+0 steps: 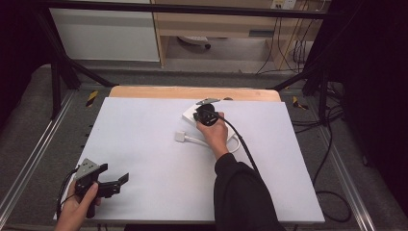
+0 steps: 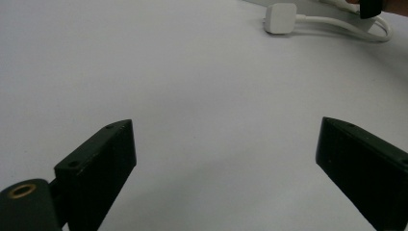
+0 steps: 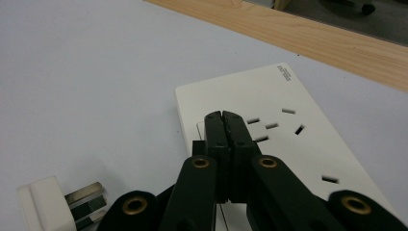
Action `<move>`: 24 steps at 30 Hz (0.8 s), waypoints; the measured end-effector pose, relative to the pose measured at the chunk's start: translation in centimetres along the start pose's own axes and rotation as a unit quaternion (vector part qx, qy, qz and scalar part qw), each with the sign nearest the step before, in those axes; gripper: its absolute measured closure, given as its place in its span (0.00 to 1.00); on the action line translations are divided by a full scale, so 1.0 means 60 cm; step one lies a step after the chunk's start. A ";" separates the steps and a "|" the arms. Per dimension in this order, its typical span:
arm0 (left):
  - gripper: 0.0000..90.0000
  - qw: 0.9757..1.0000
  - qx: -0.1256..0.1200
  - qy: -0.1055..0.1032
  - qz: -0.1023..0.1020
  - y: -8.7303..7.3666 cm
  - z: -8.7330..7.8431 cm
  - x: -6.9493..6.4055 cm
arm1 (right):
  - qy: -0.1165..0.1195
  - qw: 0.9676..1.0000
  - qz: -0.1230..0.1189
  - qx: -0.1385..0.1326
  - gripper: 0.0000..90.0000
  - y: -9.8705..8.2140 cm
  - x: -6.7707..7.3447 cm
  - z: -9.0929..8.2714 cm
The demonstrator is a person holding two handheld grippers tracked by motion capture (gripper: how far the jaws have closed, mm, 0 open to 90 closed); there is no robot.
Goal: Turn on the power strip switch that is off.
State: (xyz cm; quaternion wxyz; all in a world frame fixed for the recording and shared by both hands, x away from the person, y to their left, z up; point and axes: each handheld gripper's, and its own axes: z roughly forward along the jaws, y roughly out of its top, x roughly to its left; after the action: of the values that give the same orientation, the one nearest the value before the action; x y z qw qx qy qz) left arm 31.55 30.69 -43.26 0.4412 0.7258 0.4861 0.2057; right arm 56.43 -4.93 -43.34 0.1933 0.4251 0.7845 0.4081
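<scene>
Surface: white board (image 1: pixel 144 159) on a wooden table (image 1: pixel 192 92); grey floor and cupboards beyond.
Hard to see: the plug's cord (image 1: pixel 195 140) runs under the right hand.
Right gripper (image 3: pixel 223 118): jaws pressed together, tips over the white power strip (image 3: pixel 288 139), plug (image 3: pixel 45 204) lying just beside.
Left gripper (image 2: pixel 226 159): jaws spread, empty, well apart from the strip.

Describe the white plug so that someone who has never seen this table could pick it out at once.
On the white table, look toward the far middle, where a flat white socket strip lies. Just short of it, at the end of a white cable, lies the white plug: a small square block with metal pins, unlike the wide, slotted strip.
</scene>
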 end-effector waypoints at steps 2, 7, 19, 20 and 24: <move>0.08 1.000 0.000 0.000 0.000 0.000 0.000 0.000 | -0.001 1.000 -0.001 0.001 1.00 0.000 0.000 0.000; 0.08 1.000 0.000 0.000 -0.001 0.000 0.000 0.000 | -0.003 1.000 0.001 0.001 1.00 -0.002 0.001 0.001; 0.08 1.000 0.000 -0.001 -0.001 0.000 0.000 0.000 | -0.003 1.000 -0.008 0.000 1.00 -0.004 0.002 0.001; 0.08 1.000 0.000 0.000 -0.001 0.000 0.000 0.000 | -0.003 1.000 -0.009 0.000 1.00 -0.004 0.002 0.001; 0.08 1.000 0.001 -0.001 0.000 0.000 0.000 0.000 | -0.004 1.000 -0.008 -0.001 1.00 -0.004 0.002 0.000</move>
State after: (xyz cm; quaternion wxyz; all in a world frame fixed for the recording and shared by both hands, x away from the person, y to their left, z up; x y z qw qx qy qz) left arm 31.54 30.68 -43.27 0.4412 0.7261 0.4859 0.2049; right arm 56.25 -4.91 -43.55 0.1998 0.4199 0.7870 0.4056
